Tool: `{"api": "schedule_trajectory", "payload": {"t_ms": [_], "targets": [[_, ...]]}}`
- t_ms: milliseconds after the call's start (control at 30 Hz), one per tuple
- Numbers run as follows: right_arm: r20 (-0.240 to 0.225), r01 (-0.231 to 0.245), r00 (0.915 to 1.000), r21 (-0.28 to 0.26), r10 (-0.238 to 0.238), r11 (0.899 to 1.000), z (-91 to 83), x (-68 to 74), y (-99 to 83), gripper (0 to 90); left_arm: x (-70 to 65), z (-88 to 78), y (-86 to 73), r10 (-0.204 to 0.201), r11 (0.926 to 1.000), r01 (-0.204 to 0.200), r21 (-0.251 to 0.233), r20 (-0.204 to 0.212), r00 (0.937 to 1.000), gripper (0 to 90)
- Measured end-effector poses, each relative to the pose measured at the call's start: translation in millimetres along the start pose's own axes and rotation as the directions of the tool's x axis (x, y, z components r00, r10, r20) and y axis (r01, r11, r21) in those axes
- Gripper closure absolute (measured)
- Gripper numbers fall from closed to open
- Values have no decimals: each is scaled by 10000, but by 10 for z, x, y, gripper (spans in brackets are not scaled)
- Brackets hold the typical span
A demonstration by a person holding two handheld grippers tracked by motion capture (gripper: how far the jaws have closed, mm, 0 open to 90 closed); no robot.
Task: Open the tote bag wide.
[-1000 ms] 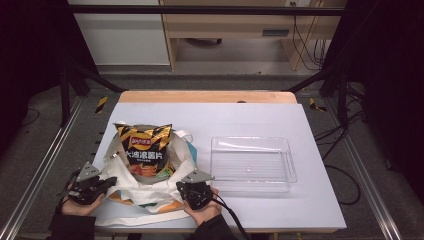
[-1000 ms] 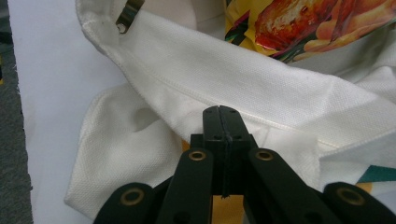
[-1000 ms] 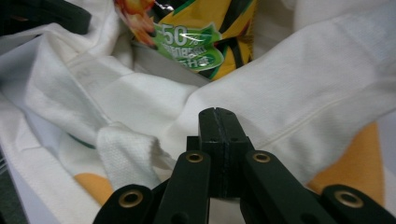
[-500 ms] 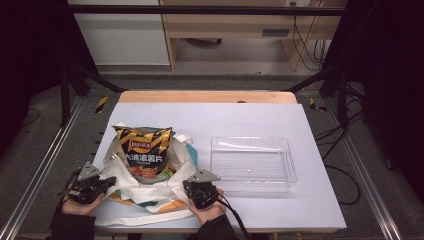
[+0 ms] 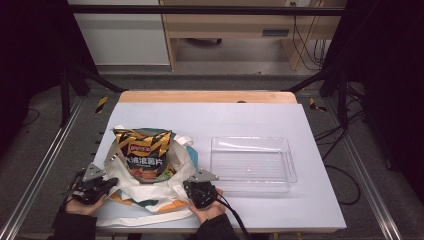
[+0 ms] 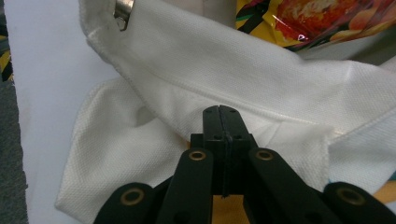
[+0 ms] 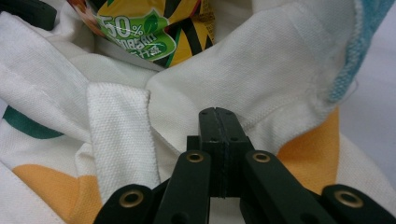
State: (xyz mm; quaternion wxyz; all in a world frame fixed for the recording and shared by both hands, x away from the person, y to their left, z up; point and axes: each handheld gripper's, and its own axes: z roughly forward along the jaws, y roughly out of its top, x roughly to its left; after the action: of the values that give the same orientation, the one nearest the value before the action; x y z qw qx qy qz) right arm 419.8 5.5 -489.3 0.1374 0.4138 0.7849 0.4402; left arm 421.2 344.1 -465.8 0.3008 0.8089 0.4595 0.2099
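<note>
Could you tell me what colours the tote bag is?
The tote bag is white with orange, green and light-blue patches, clearest in the right gripper view.

A clear tray (image 5: 252,165) lies flat on the white table (image 5: 240,120), at its right half, well apart from the far edge. A wooden strip (image 5: 207,96) runs along the table's far side. Beyond it stands a white cabinet (image 5: 120,40) beside a wooden bench (image 5: 230,25). Cables (image 5: 300,40), perhaps several, hang near the bench's right end.

chip bag (image 5: 143,152) shifted slightly nearer, bag rim lower
</note>
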Motion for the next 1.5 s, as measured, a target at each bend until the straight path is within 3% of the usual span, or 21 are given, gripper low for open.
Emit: {"api": "schedule_trajectory", "payload": {"t_ms": [267,433,567,833,1033,1167,1333,1500], "targets": [[-12,-109,9999,-30,109,9999,-6,2,0,900,22,0,2,-152,9999,153,-75,116,9998,896],[-91,-186,9998,-346,183,9992,-45,-3,15,863,65,-56,3,-640,9959,660,-616,330,9974,844],[-211,-189,9996,-728,174,9972,-103,-11,43,791,75,-122,19,-692,9917,721,-1064,311,9971,813],[-393,4,9992,-1314,-56,9913,-222,12,175,677,46,-323,80,-831,9601,907,-2644,398,9957,668],[-625,97,9978,-1836,-215,9830,-362,12,288,555,18,-408,117,-1001,9405,1126,-3206,552,9934,555],[-707,166,9969,-2319,-339,9726,-479,-3,391,465,-14,-444,146,-991,9324,1123,-3436,556,9935,462],[-655,296,9967,-2556,-478,9663,-563,-9,492,417,-35,-495,188,-1016,9218,1164,-3699,592,9931,407],[-585,414,9965,-2742,-596,9608,-643,-20,627,378,-37,-552,233,-1204,9066,1389,-3985,712,9902,362]]}}
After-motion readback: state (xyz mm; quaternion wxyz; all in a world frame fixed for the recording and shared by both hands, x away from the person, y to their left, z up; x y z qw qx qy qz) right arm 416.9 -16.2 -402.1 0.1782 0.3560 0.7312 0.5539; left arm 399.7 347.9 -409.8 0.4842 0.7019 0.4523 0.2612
